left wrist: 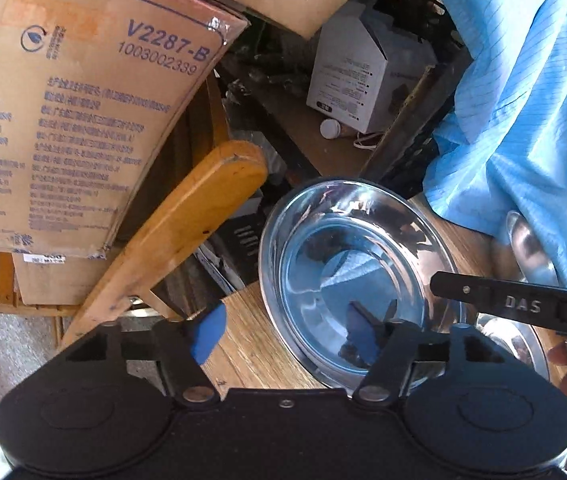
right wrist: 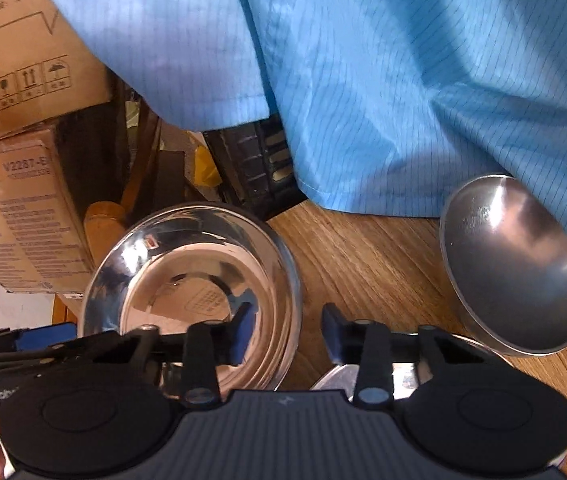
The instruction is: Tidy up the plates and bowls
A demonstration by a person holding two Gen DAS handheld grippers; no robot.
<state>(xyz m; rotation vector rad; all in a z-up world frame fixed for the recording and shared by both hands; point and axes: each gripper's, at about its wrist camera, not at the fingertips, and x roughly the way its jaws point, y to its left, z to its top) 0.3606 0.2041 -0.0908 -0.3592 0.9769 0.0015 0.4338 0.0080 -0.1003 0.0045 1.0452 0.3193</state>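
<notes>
A shiny steel bowl (left wrist: 343, 248) stands at the wooden table's (left wrist: 251, 344) corner. My left gripper (left wrist: 295, 330) straddles its near-left rim, with one blue pad outside and clear of the wall and the other finger inside, so it is open. In the right wrist view my right gripper (right wrist: 287, 334) straddles the same bowl's (right wrist: 187, 264) right wall. Gaps show on both sides of that wall, so this gripper is open too. A dull metal bowl (right wrist: 515, 268) sits to the right, partly under a blue garment.
A person's blue garment (right wrist: 363, 80) hangs over the table's far side. A metal plate (right wrist: 339, 380) lies under the right gripper. Cardboard boxes (left wrist: 75, 100), a wooden chair arm (left wrist: 187, 232) and a black crate (right wrist: 255, 164) crowd the space beyond the table's (right wrist: 383, 248) edge.
</notes>
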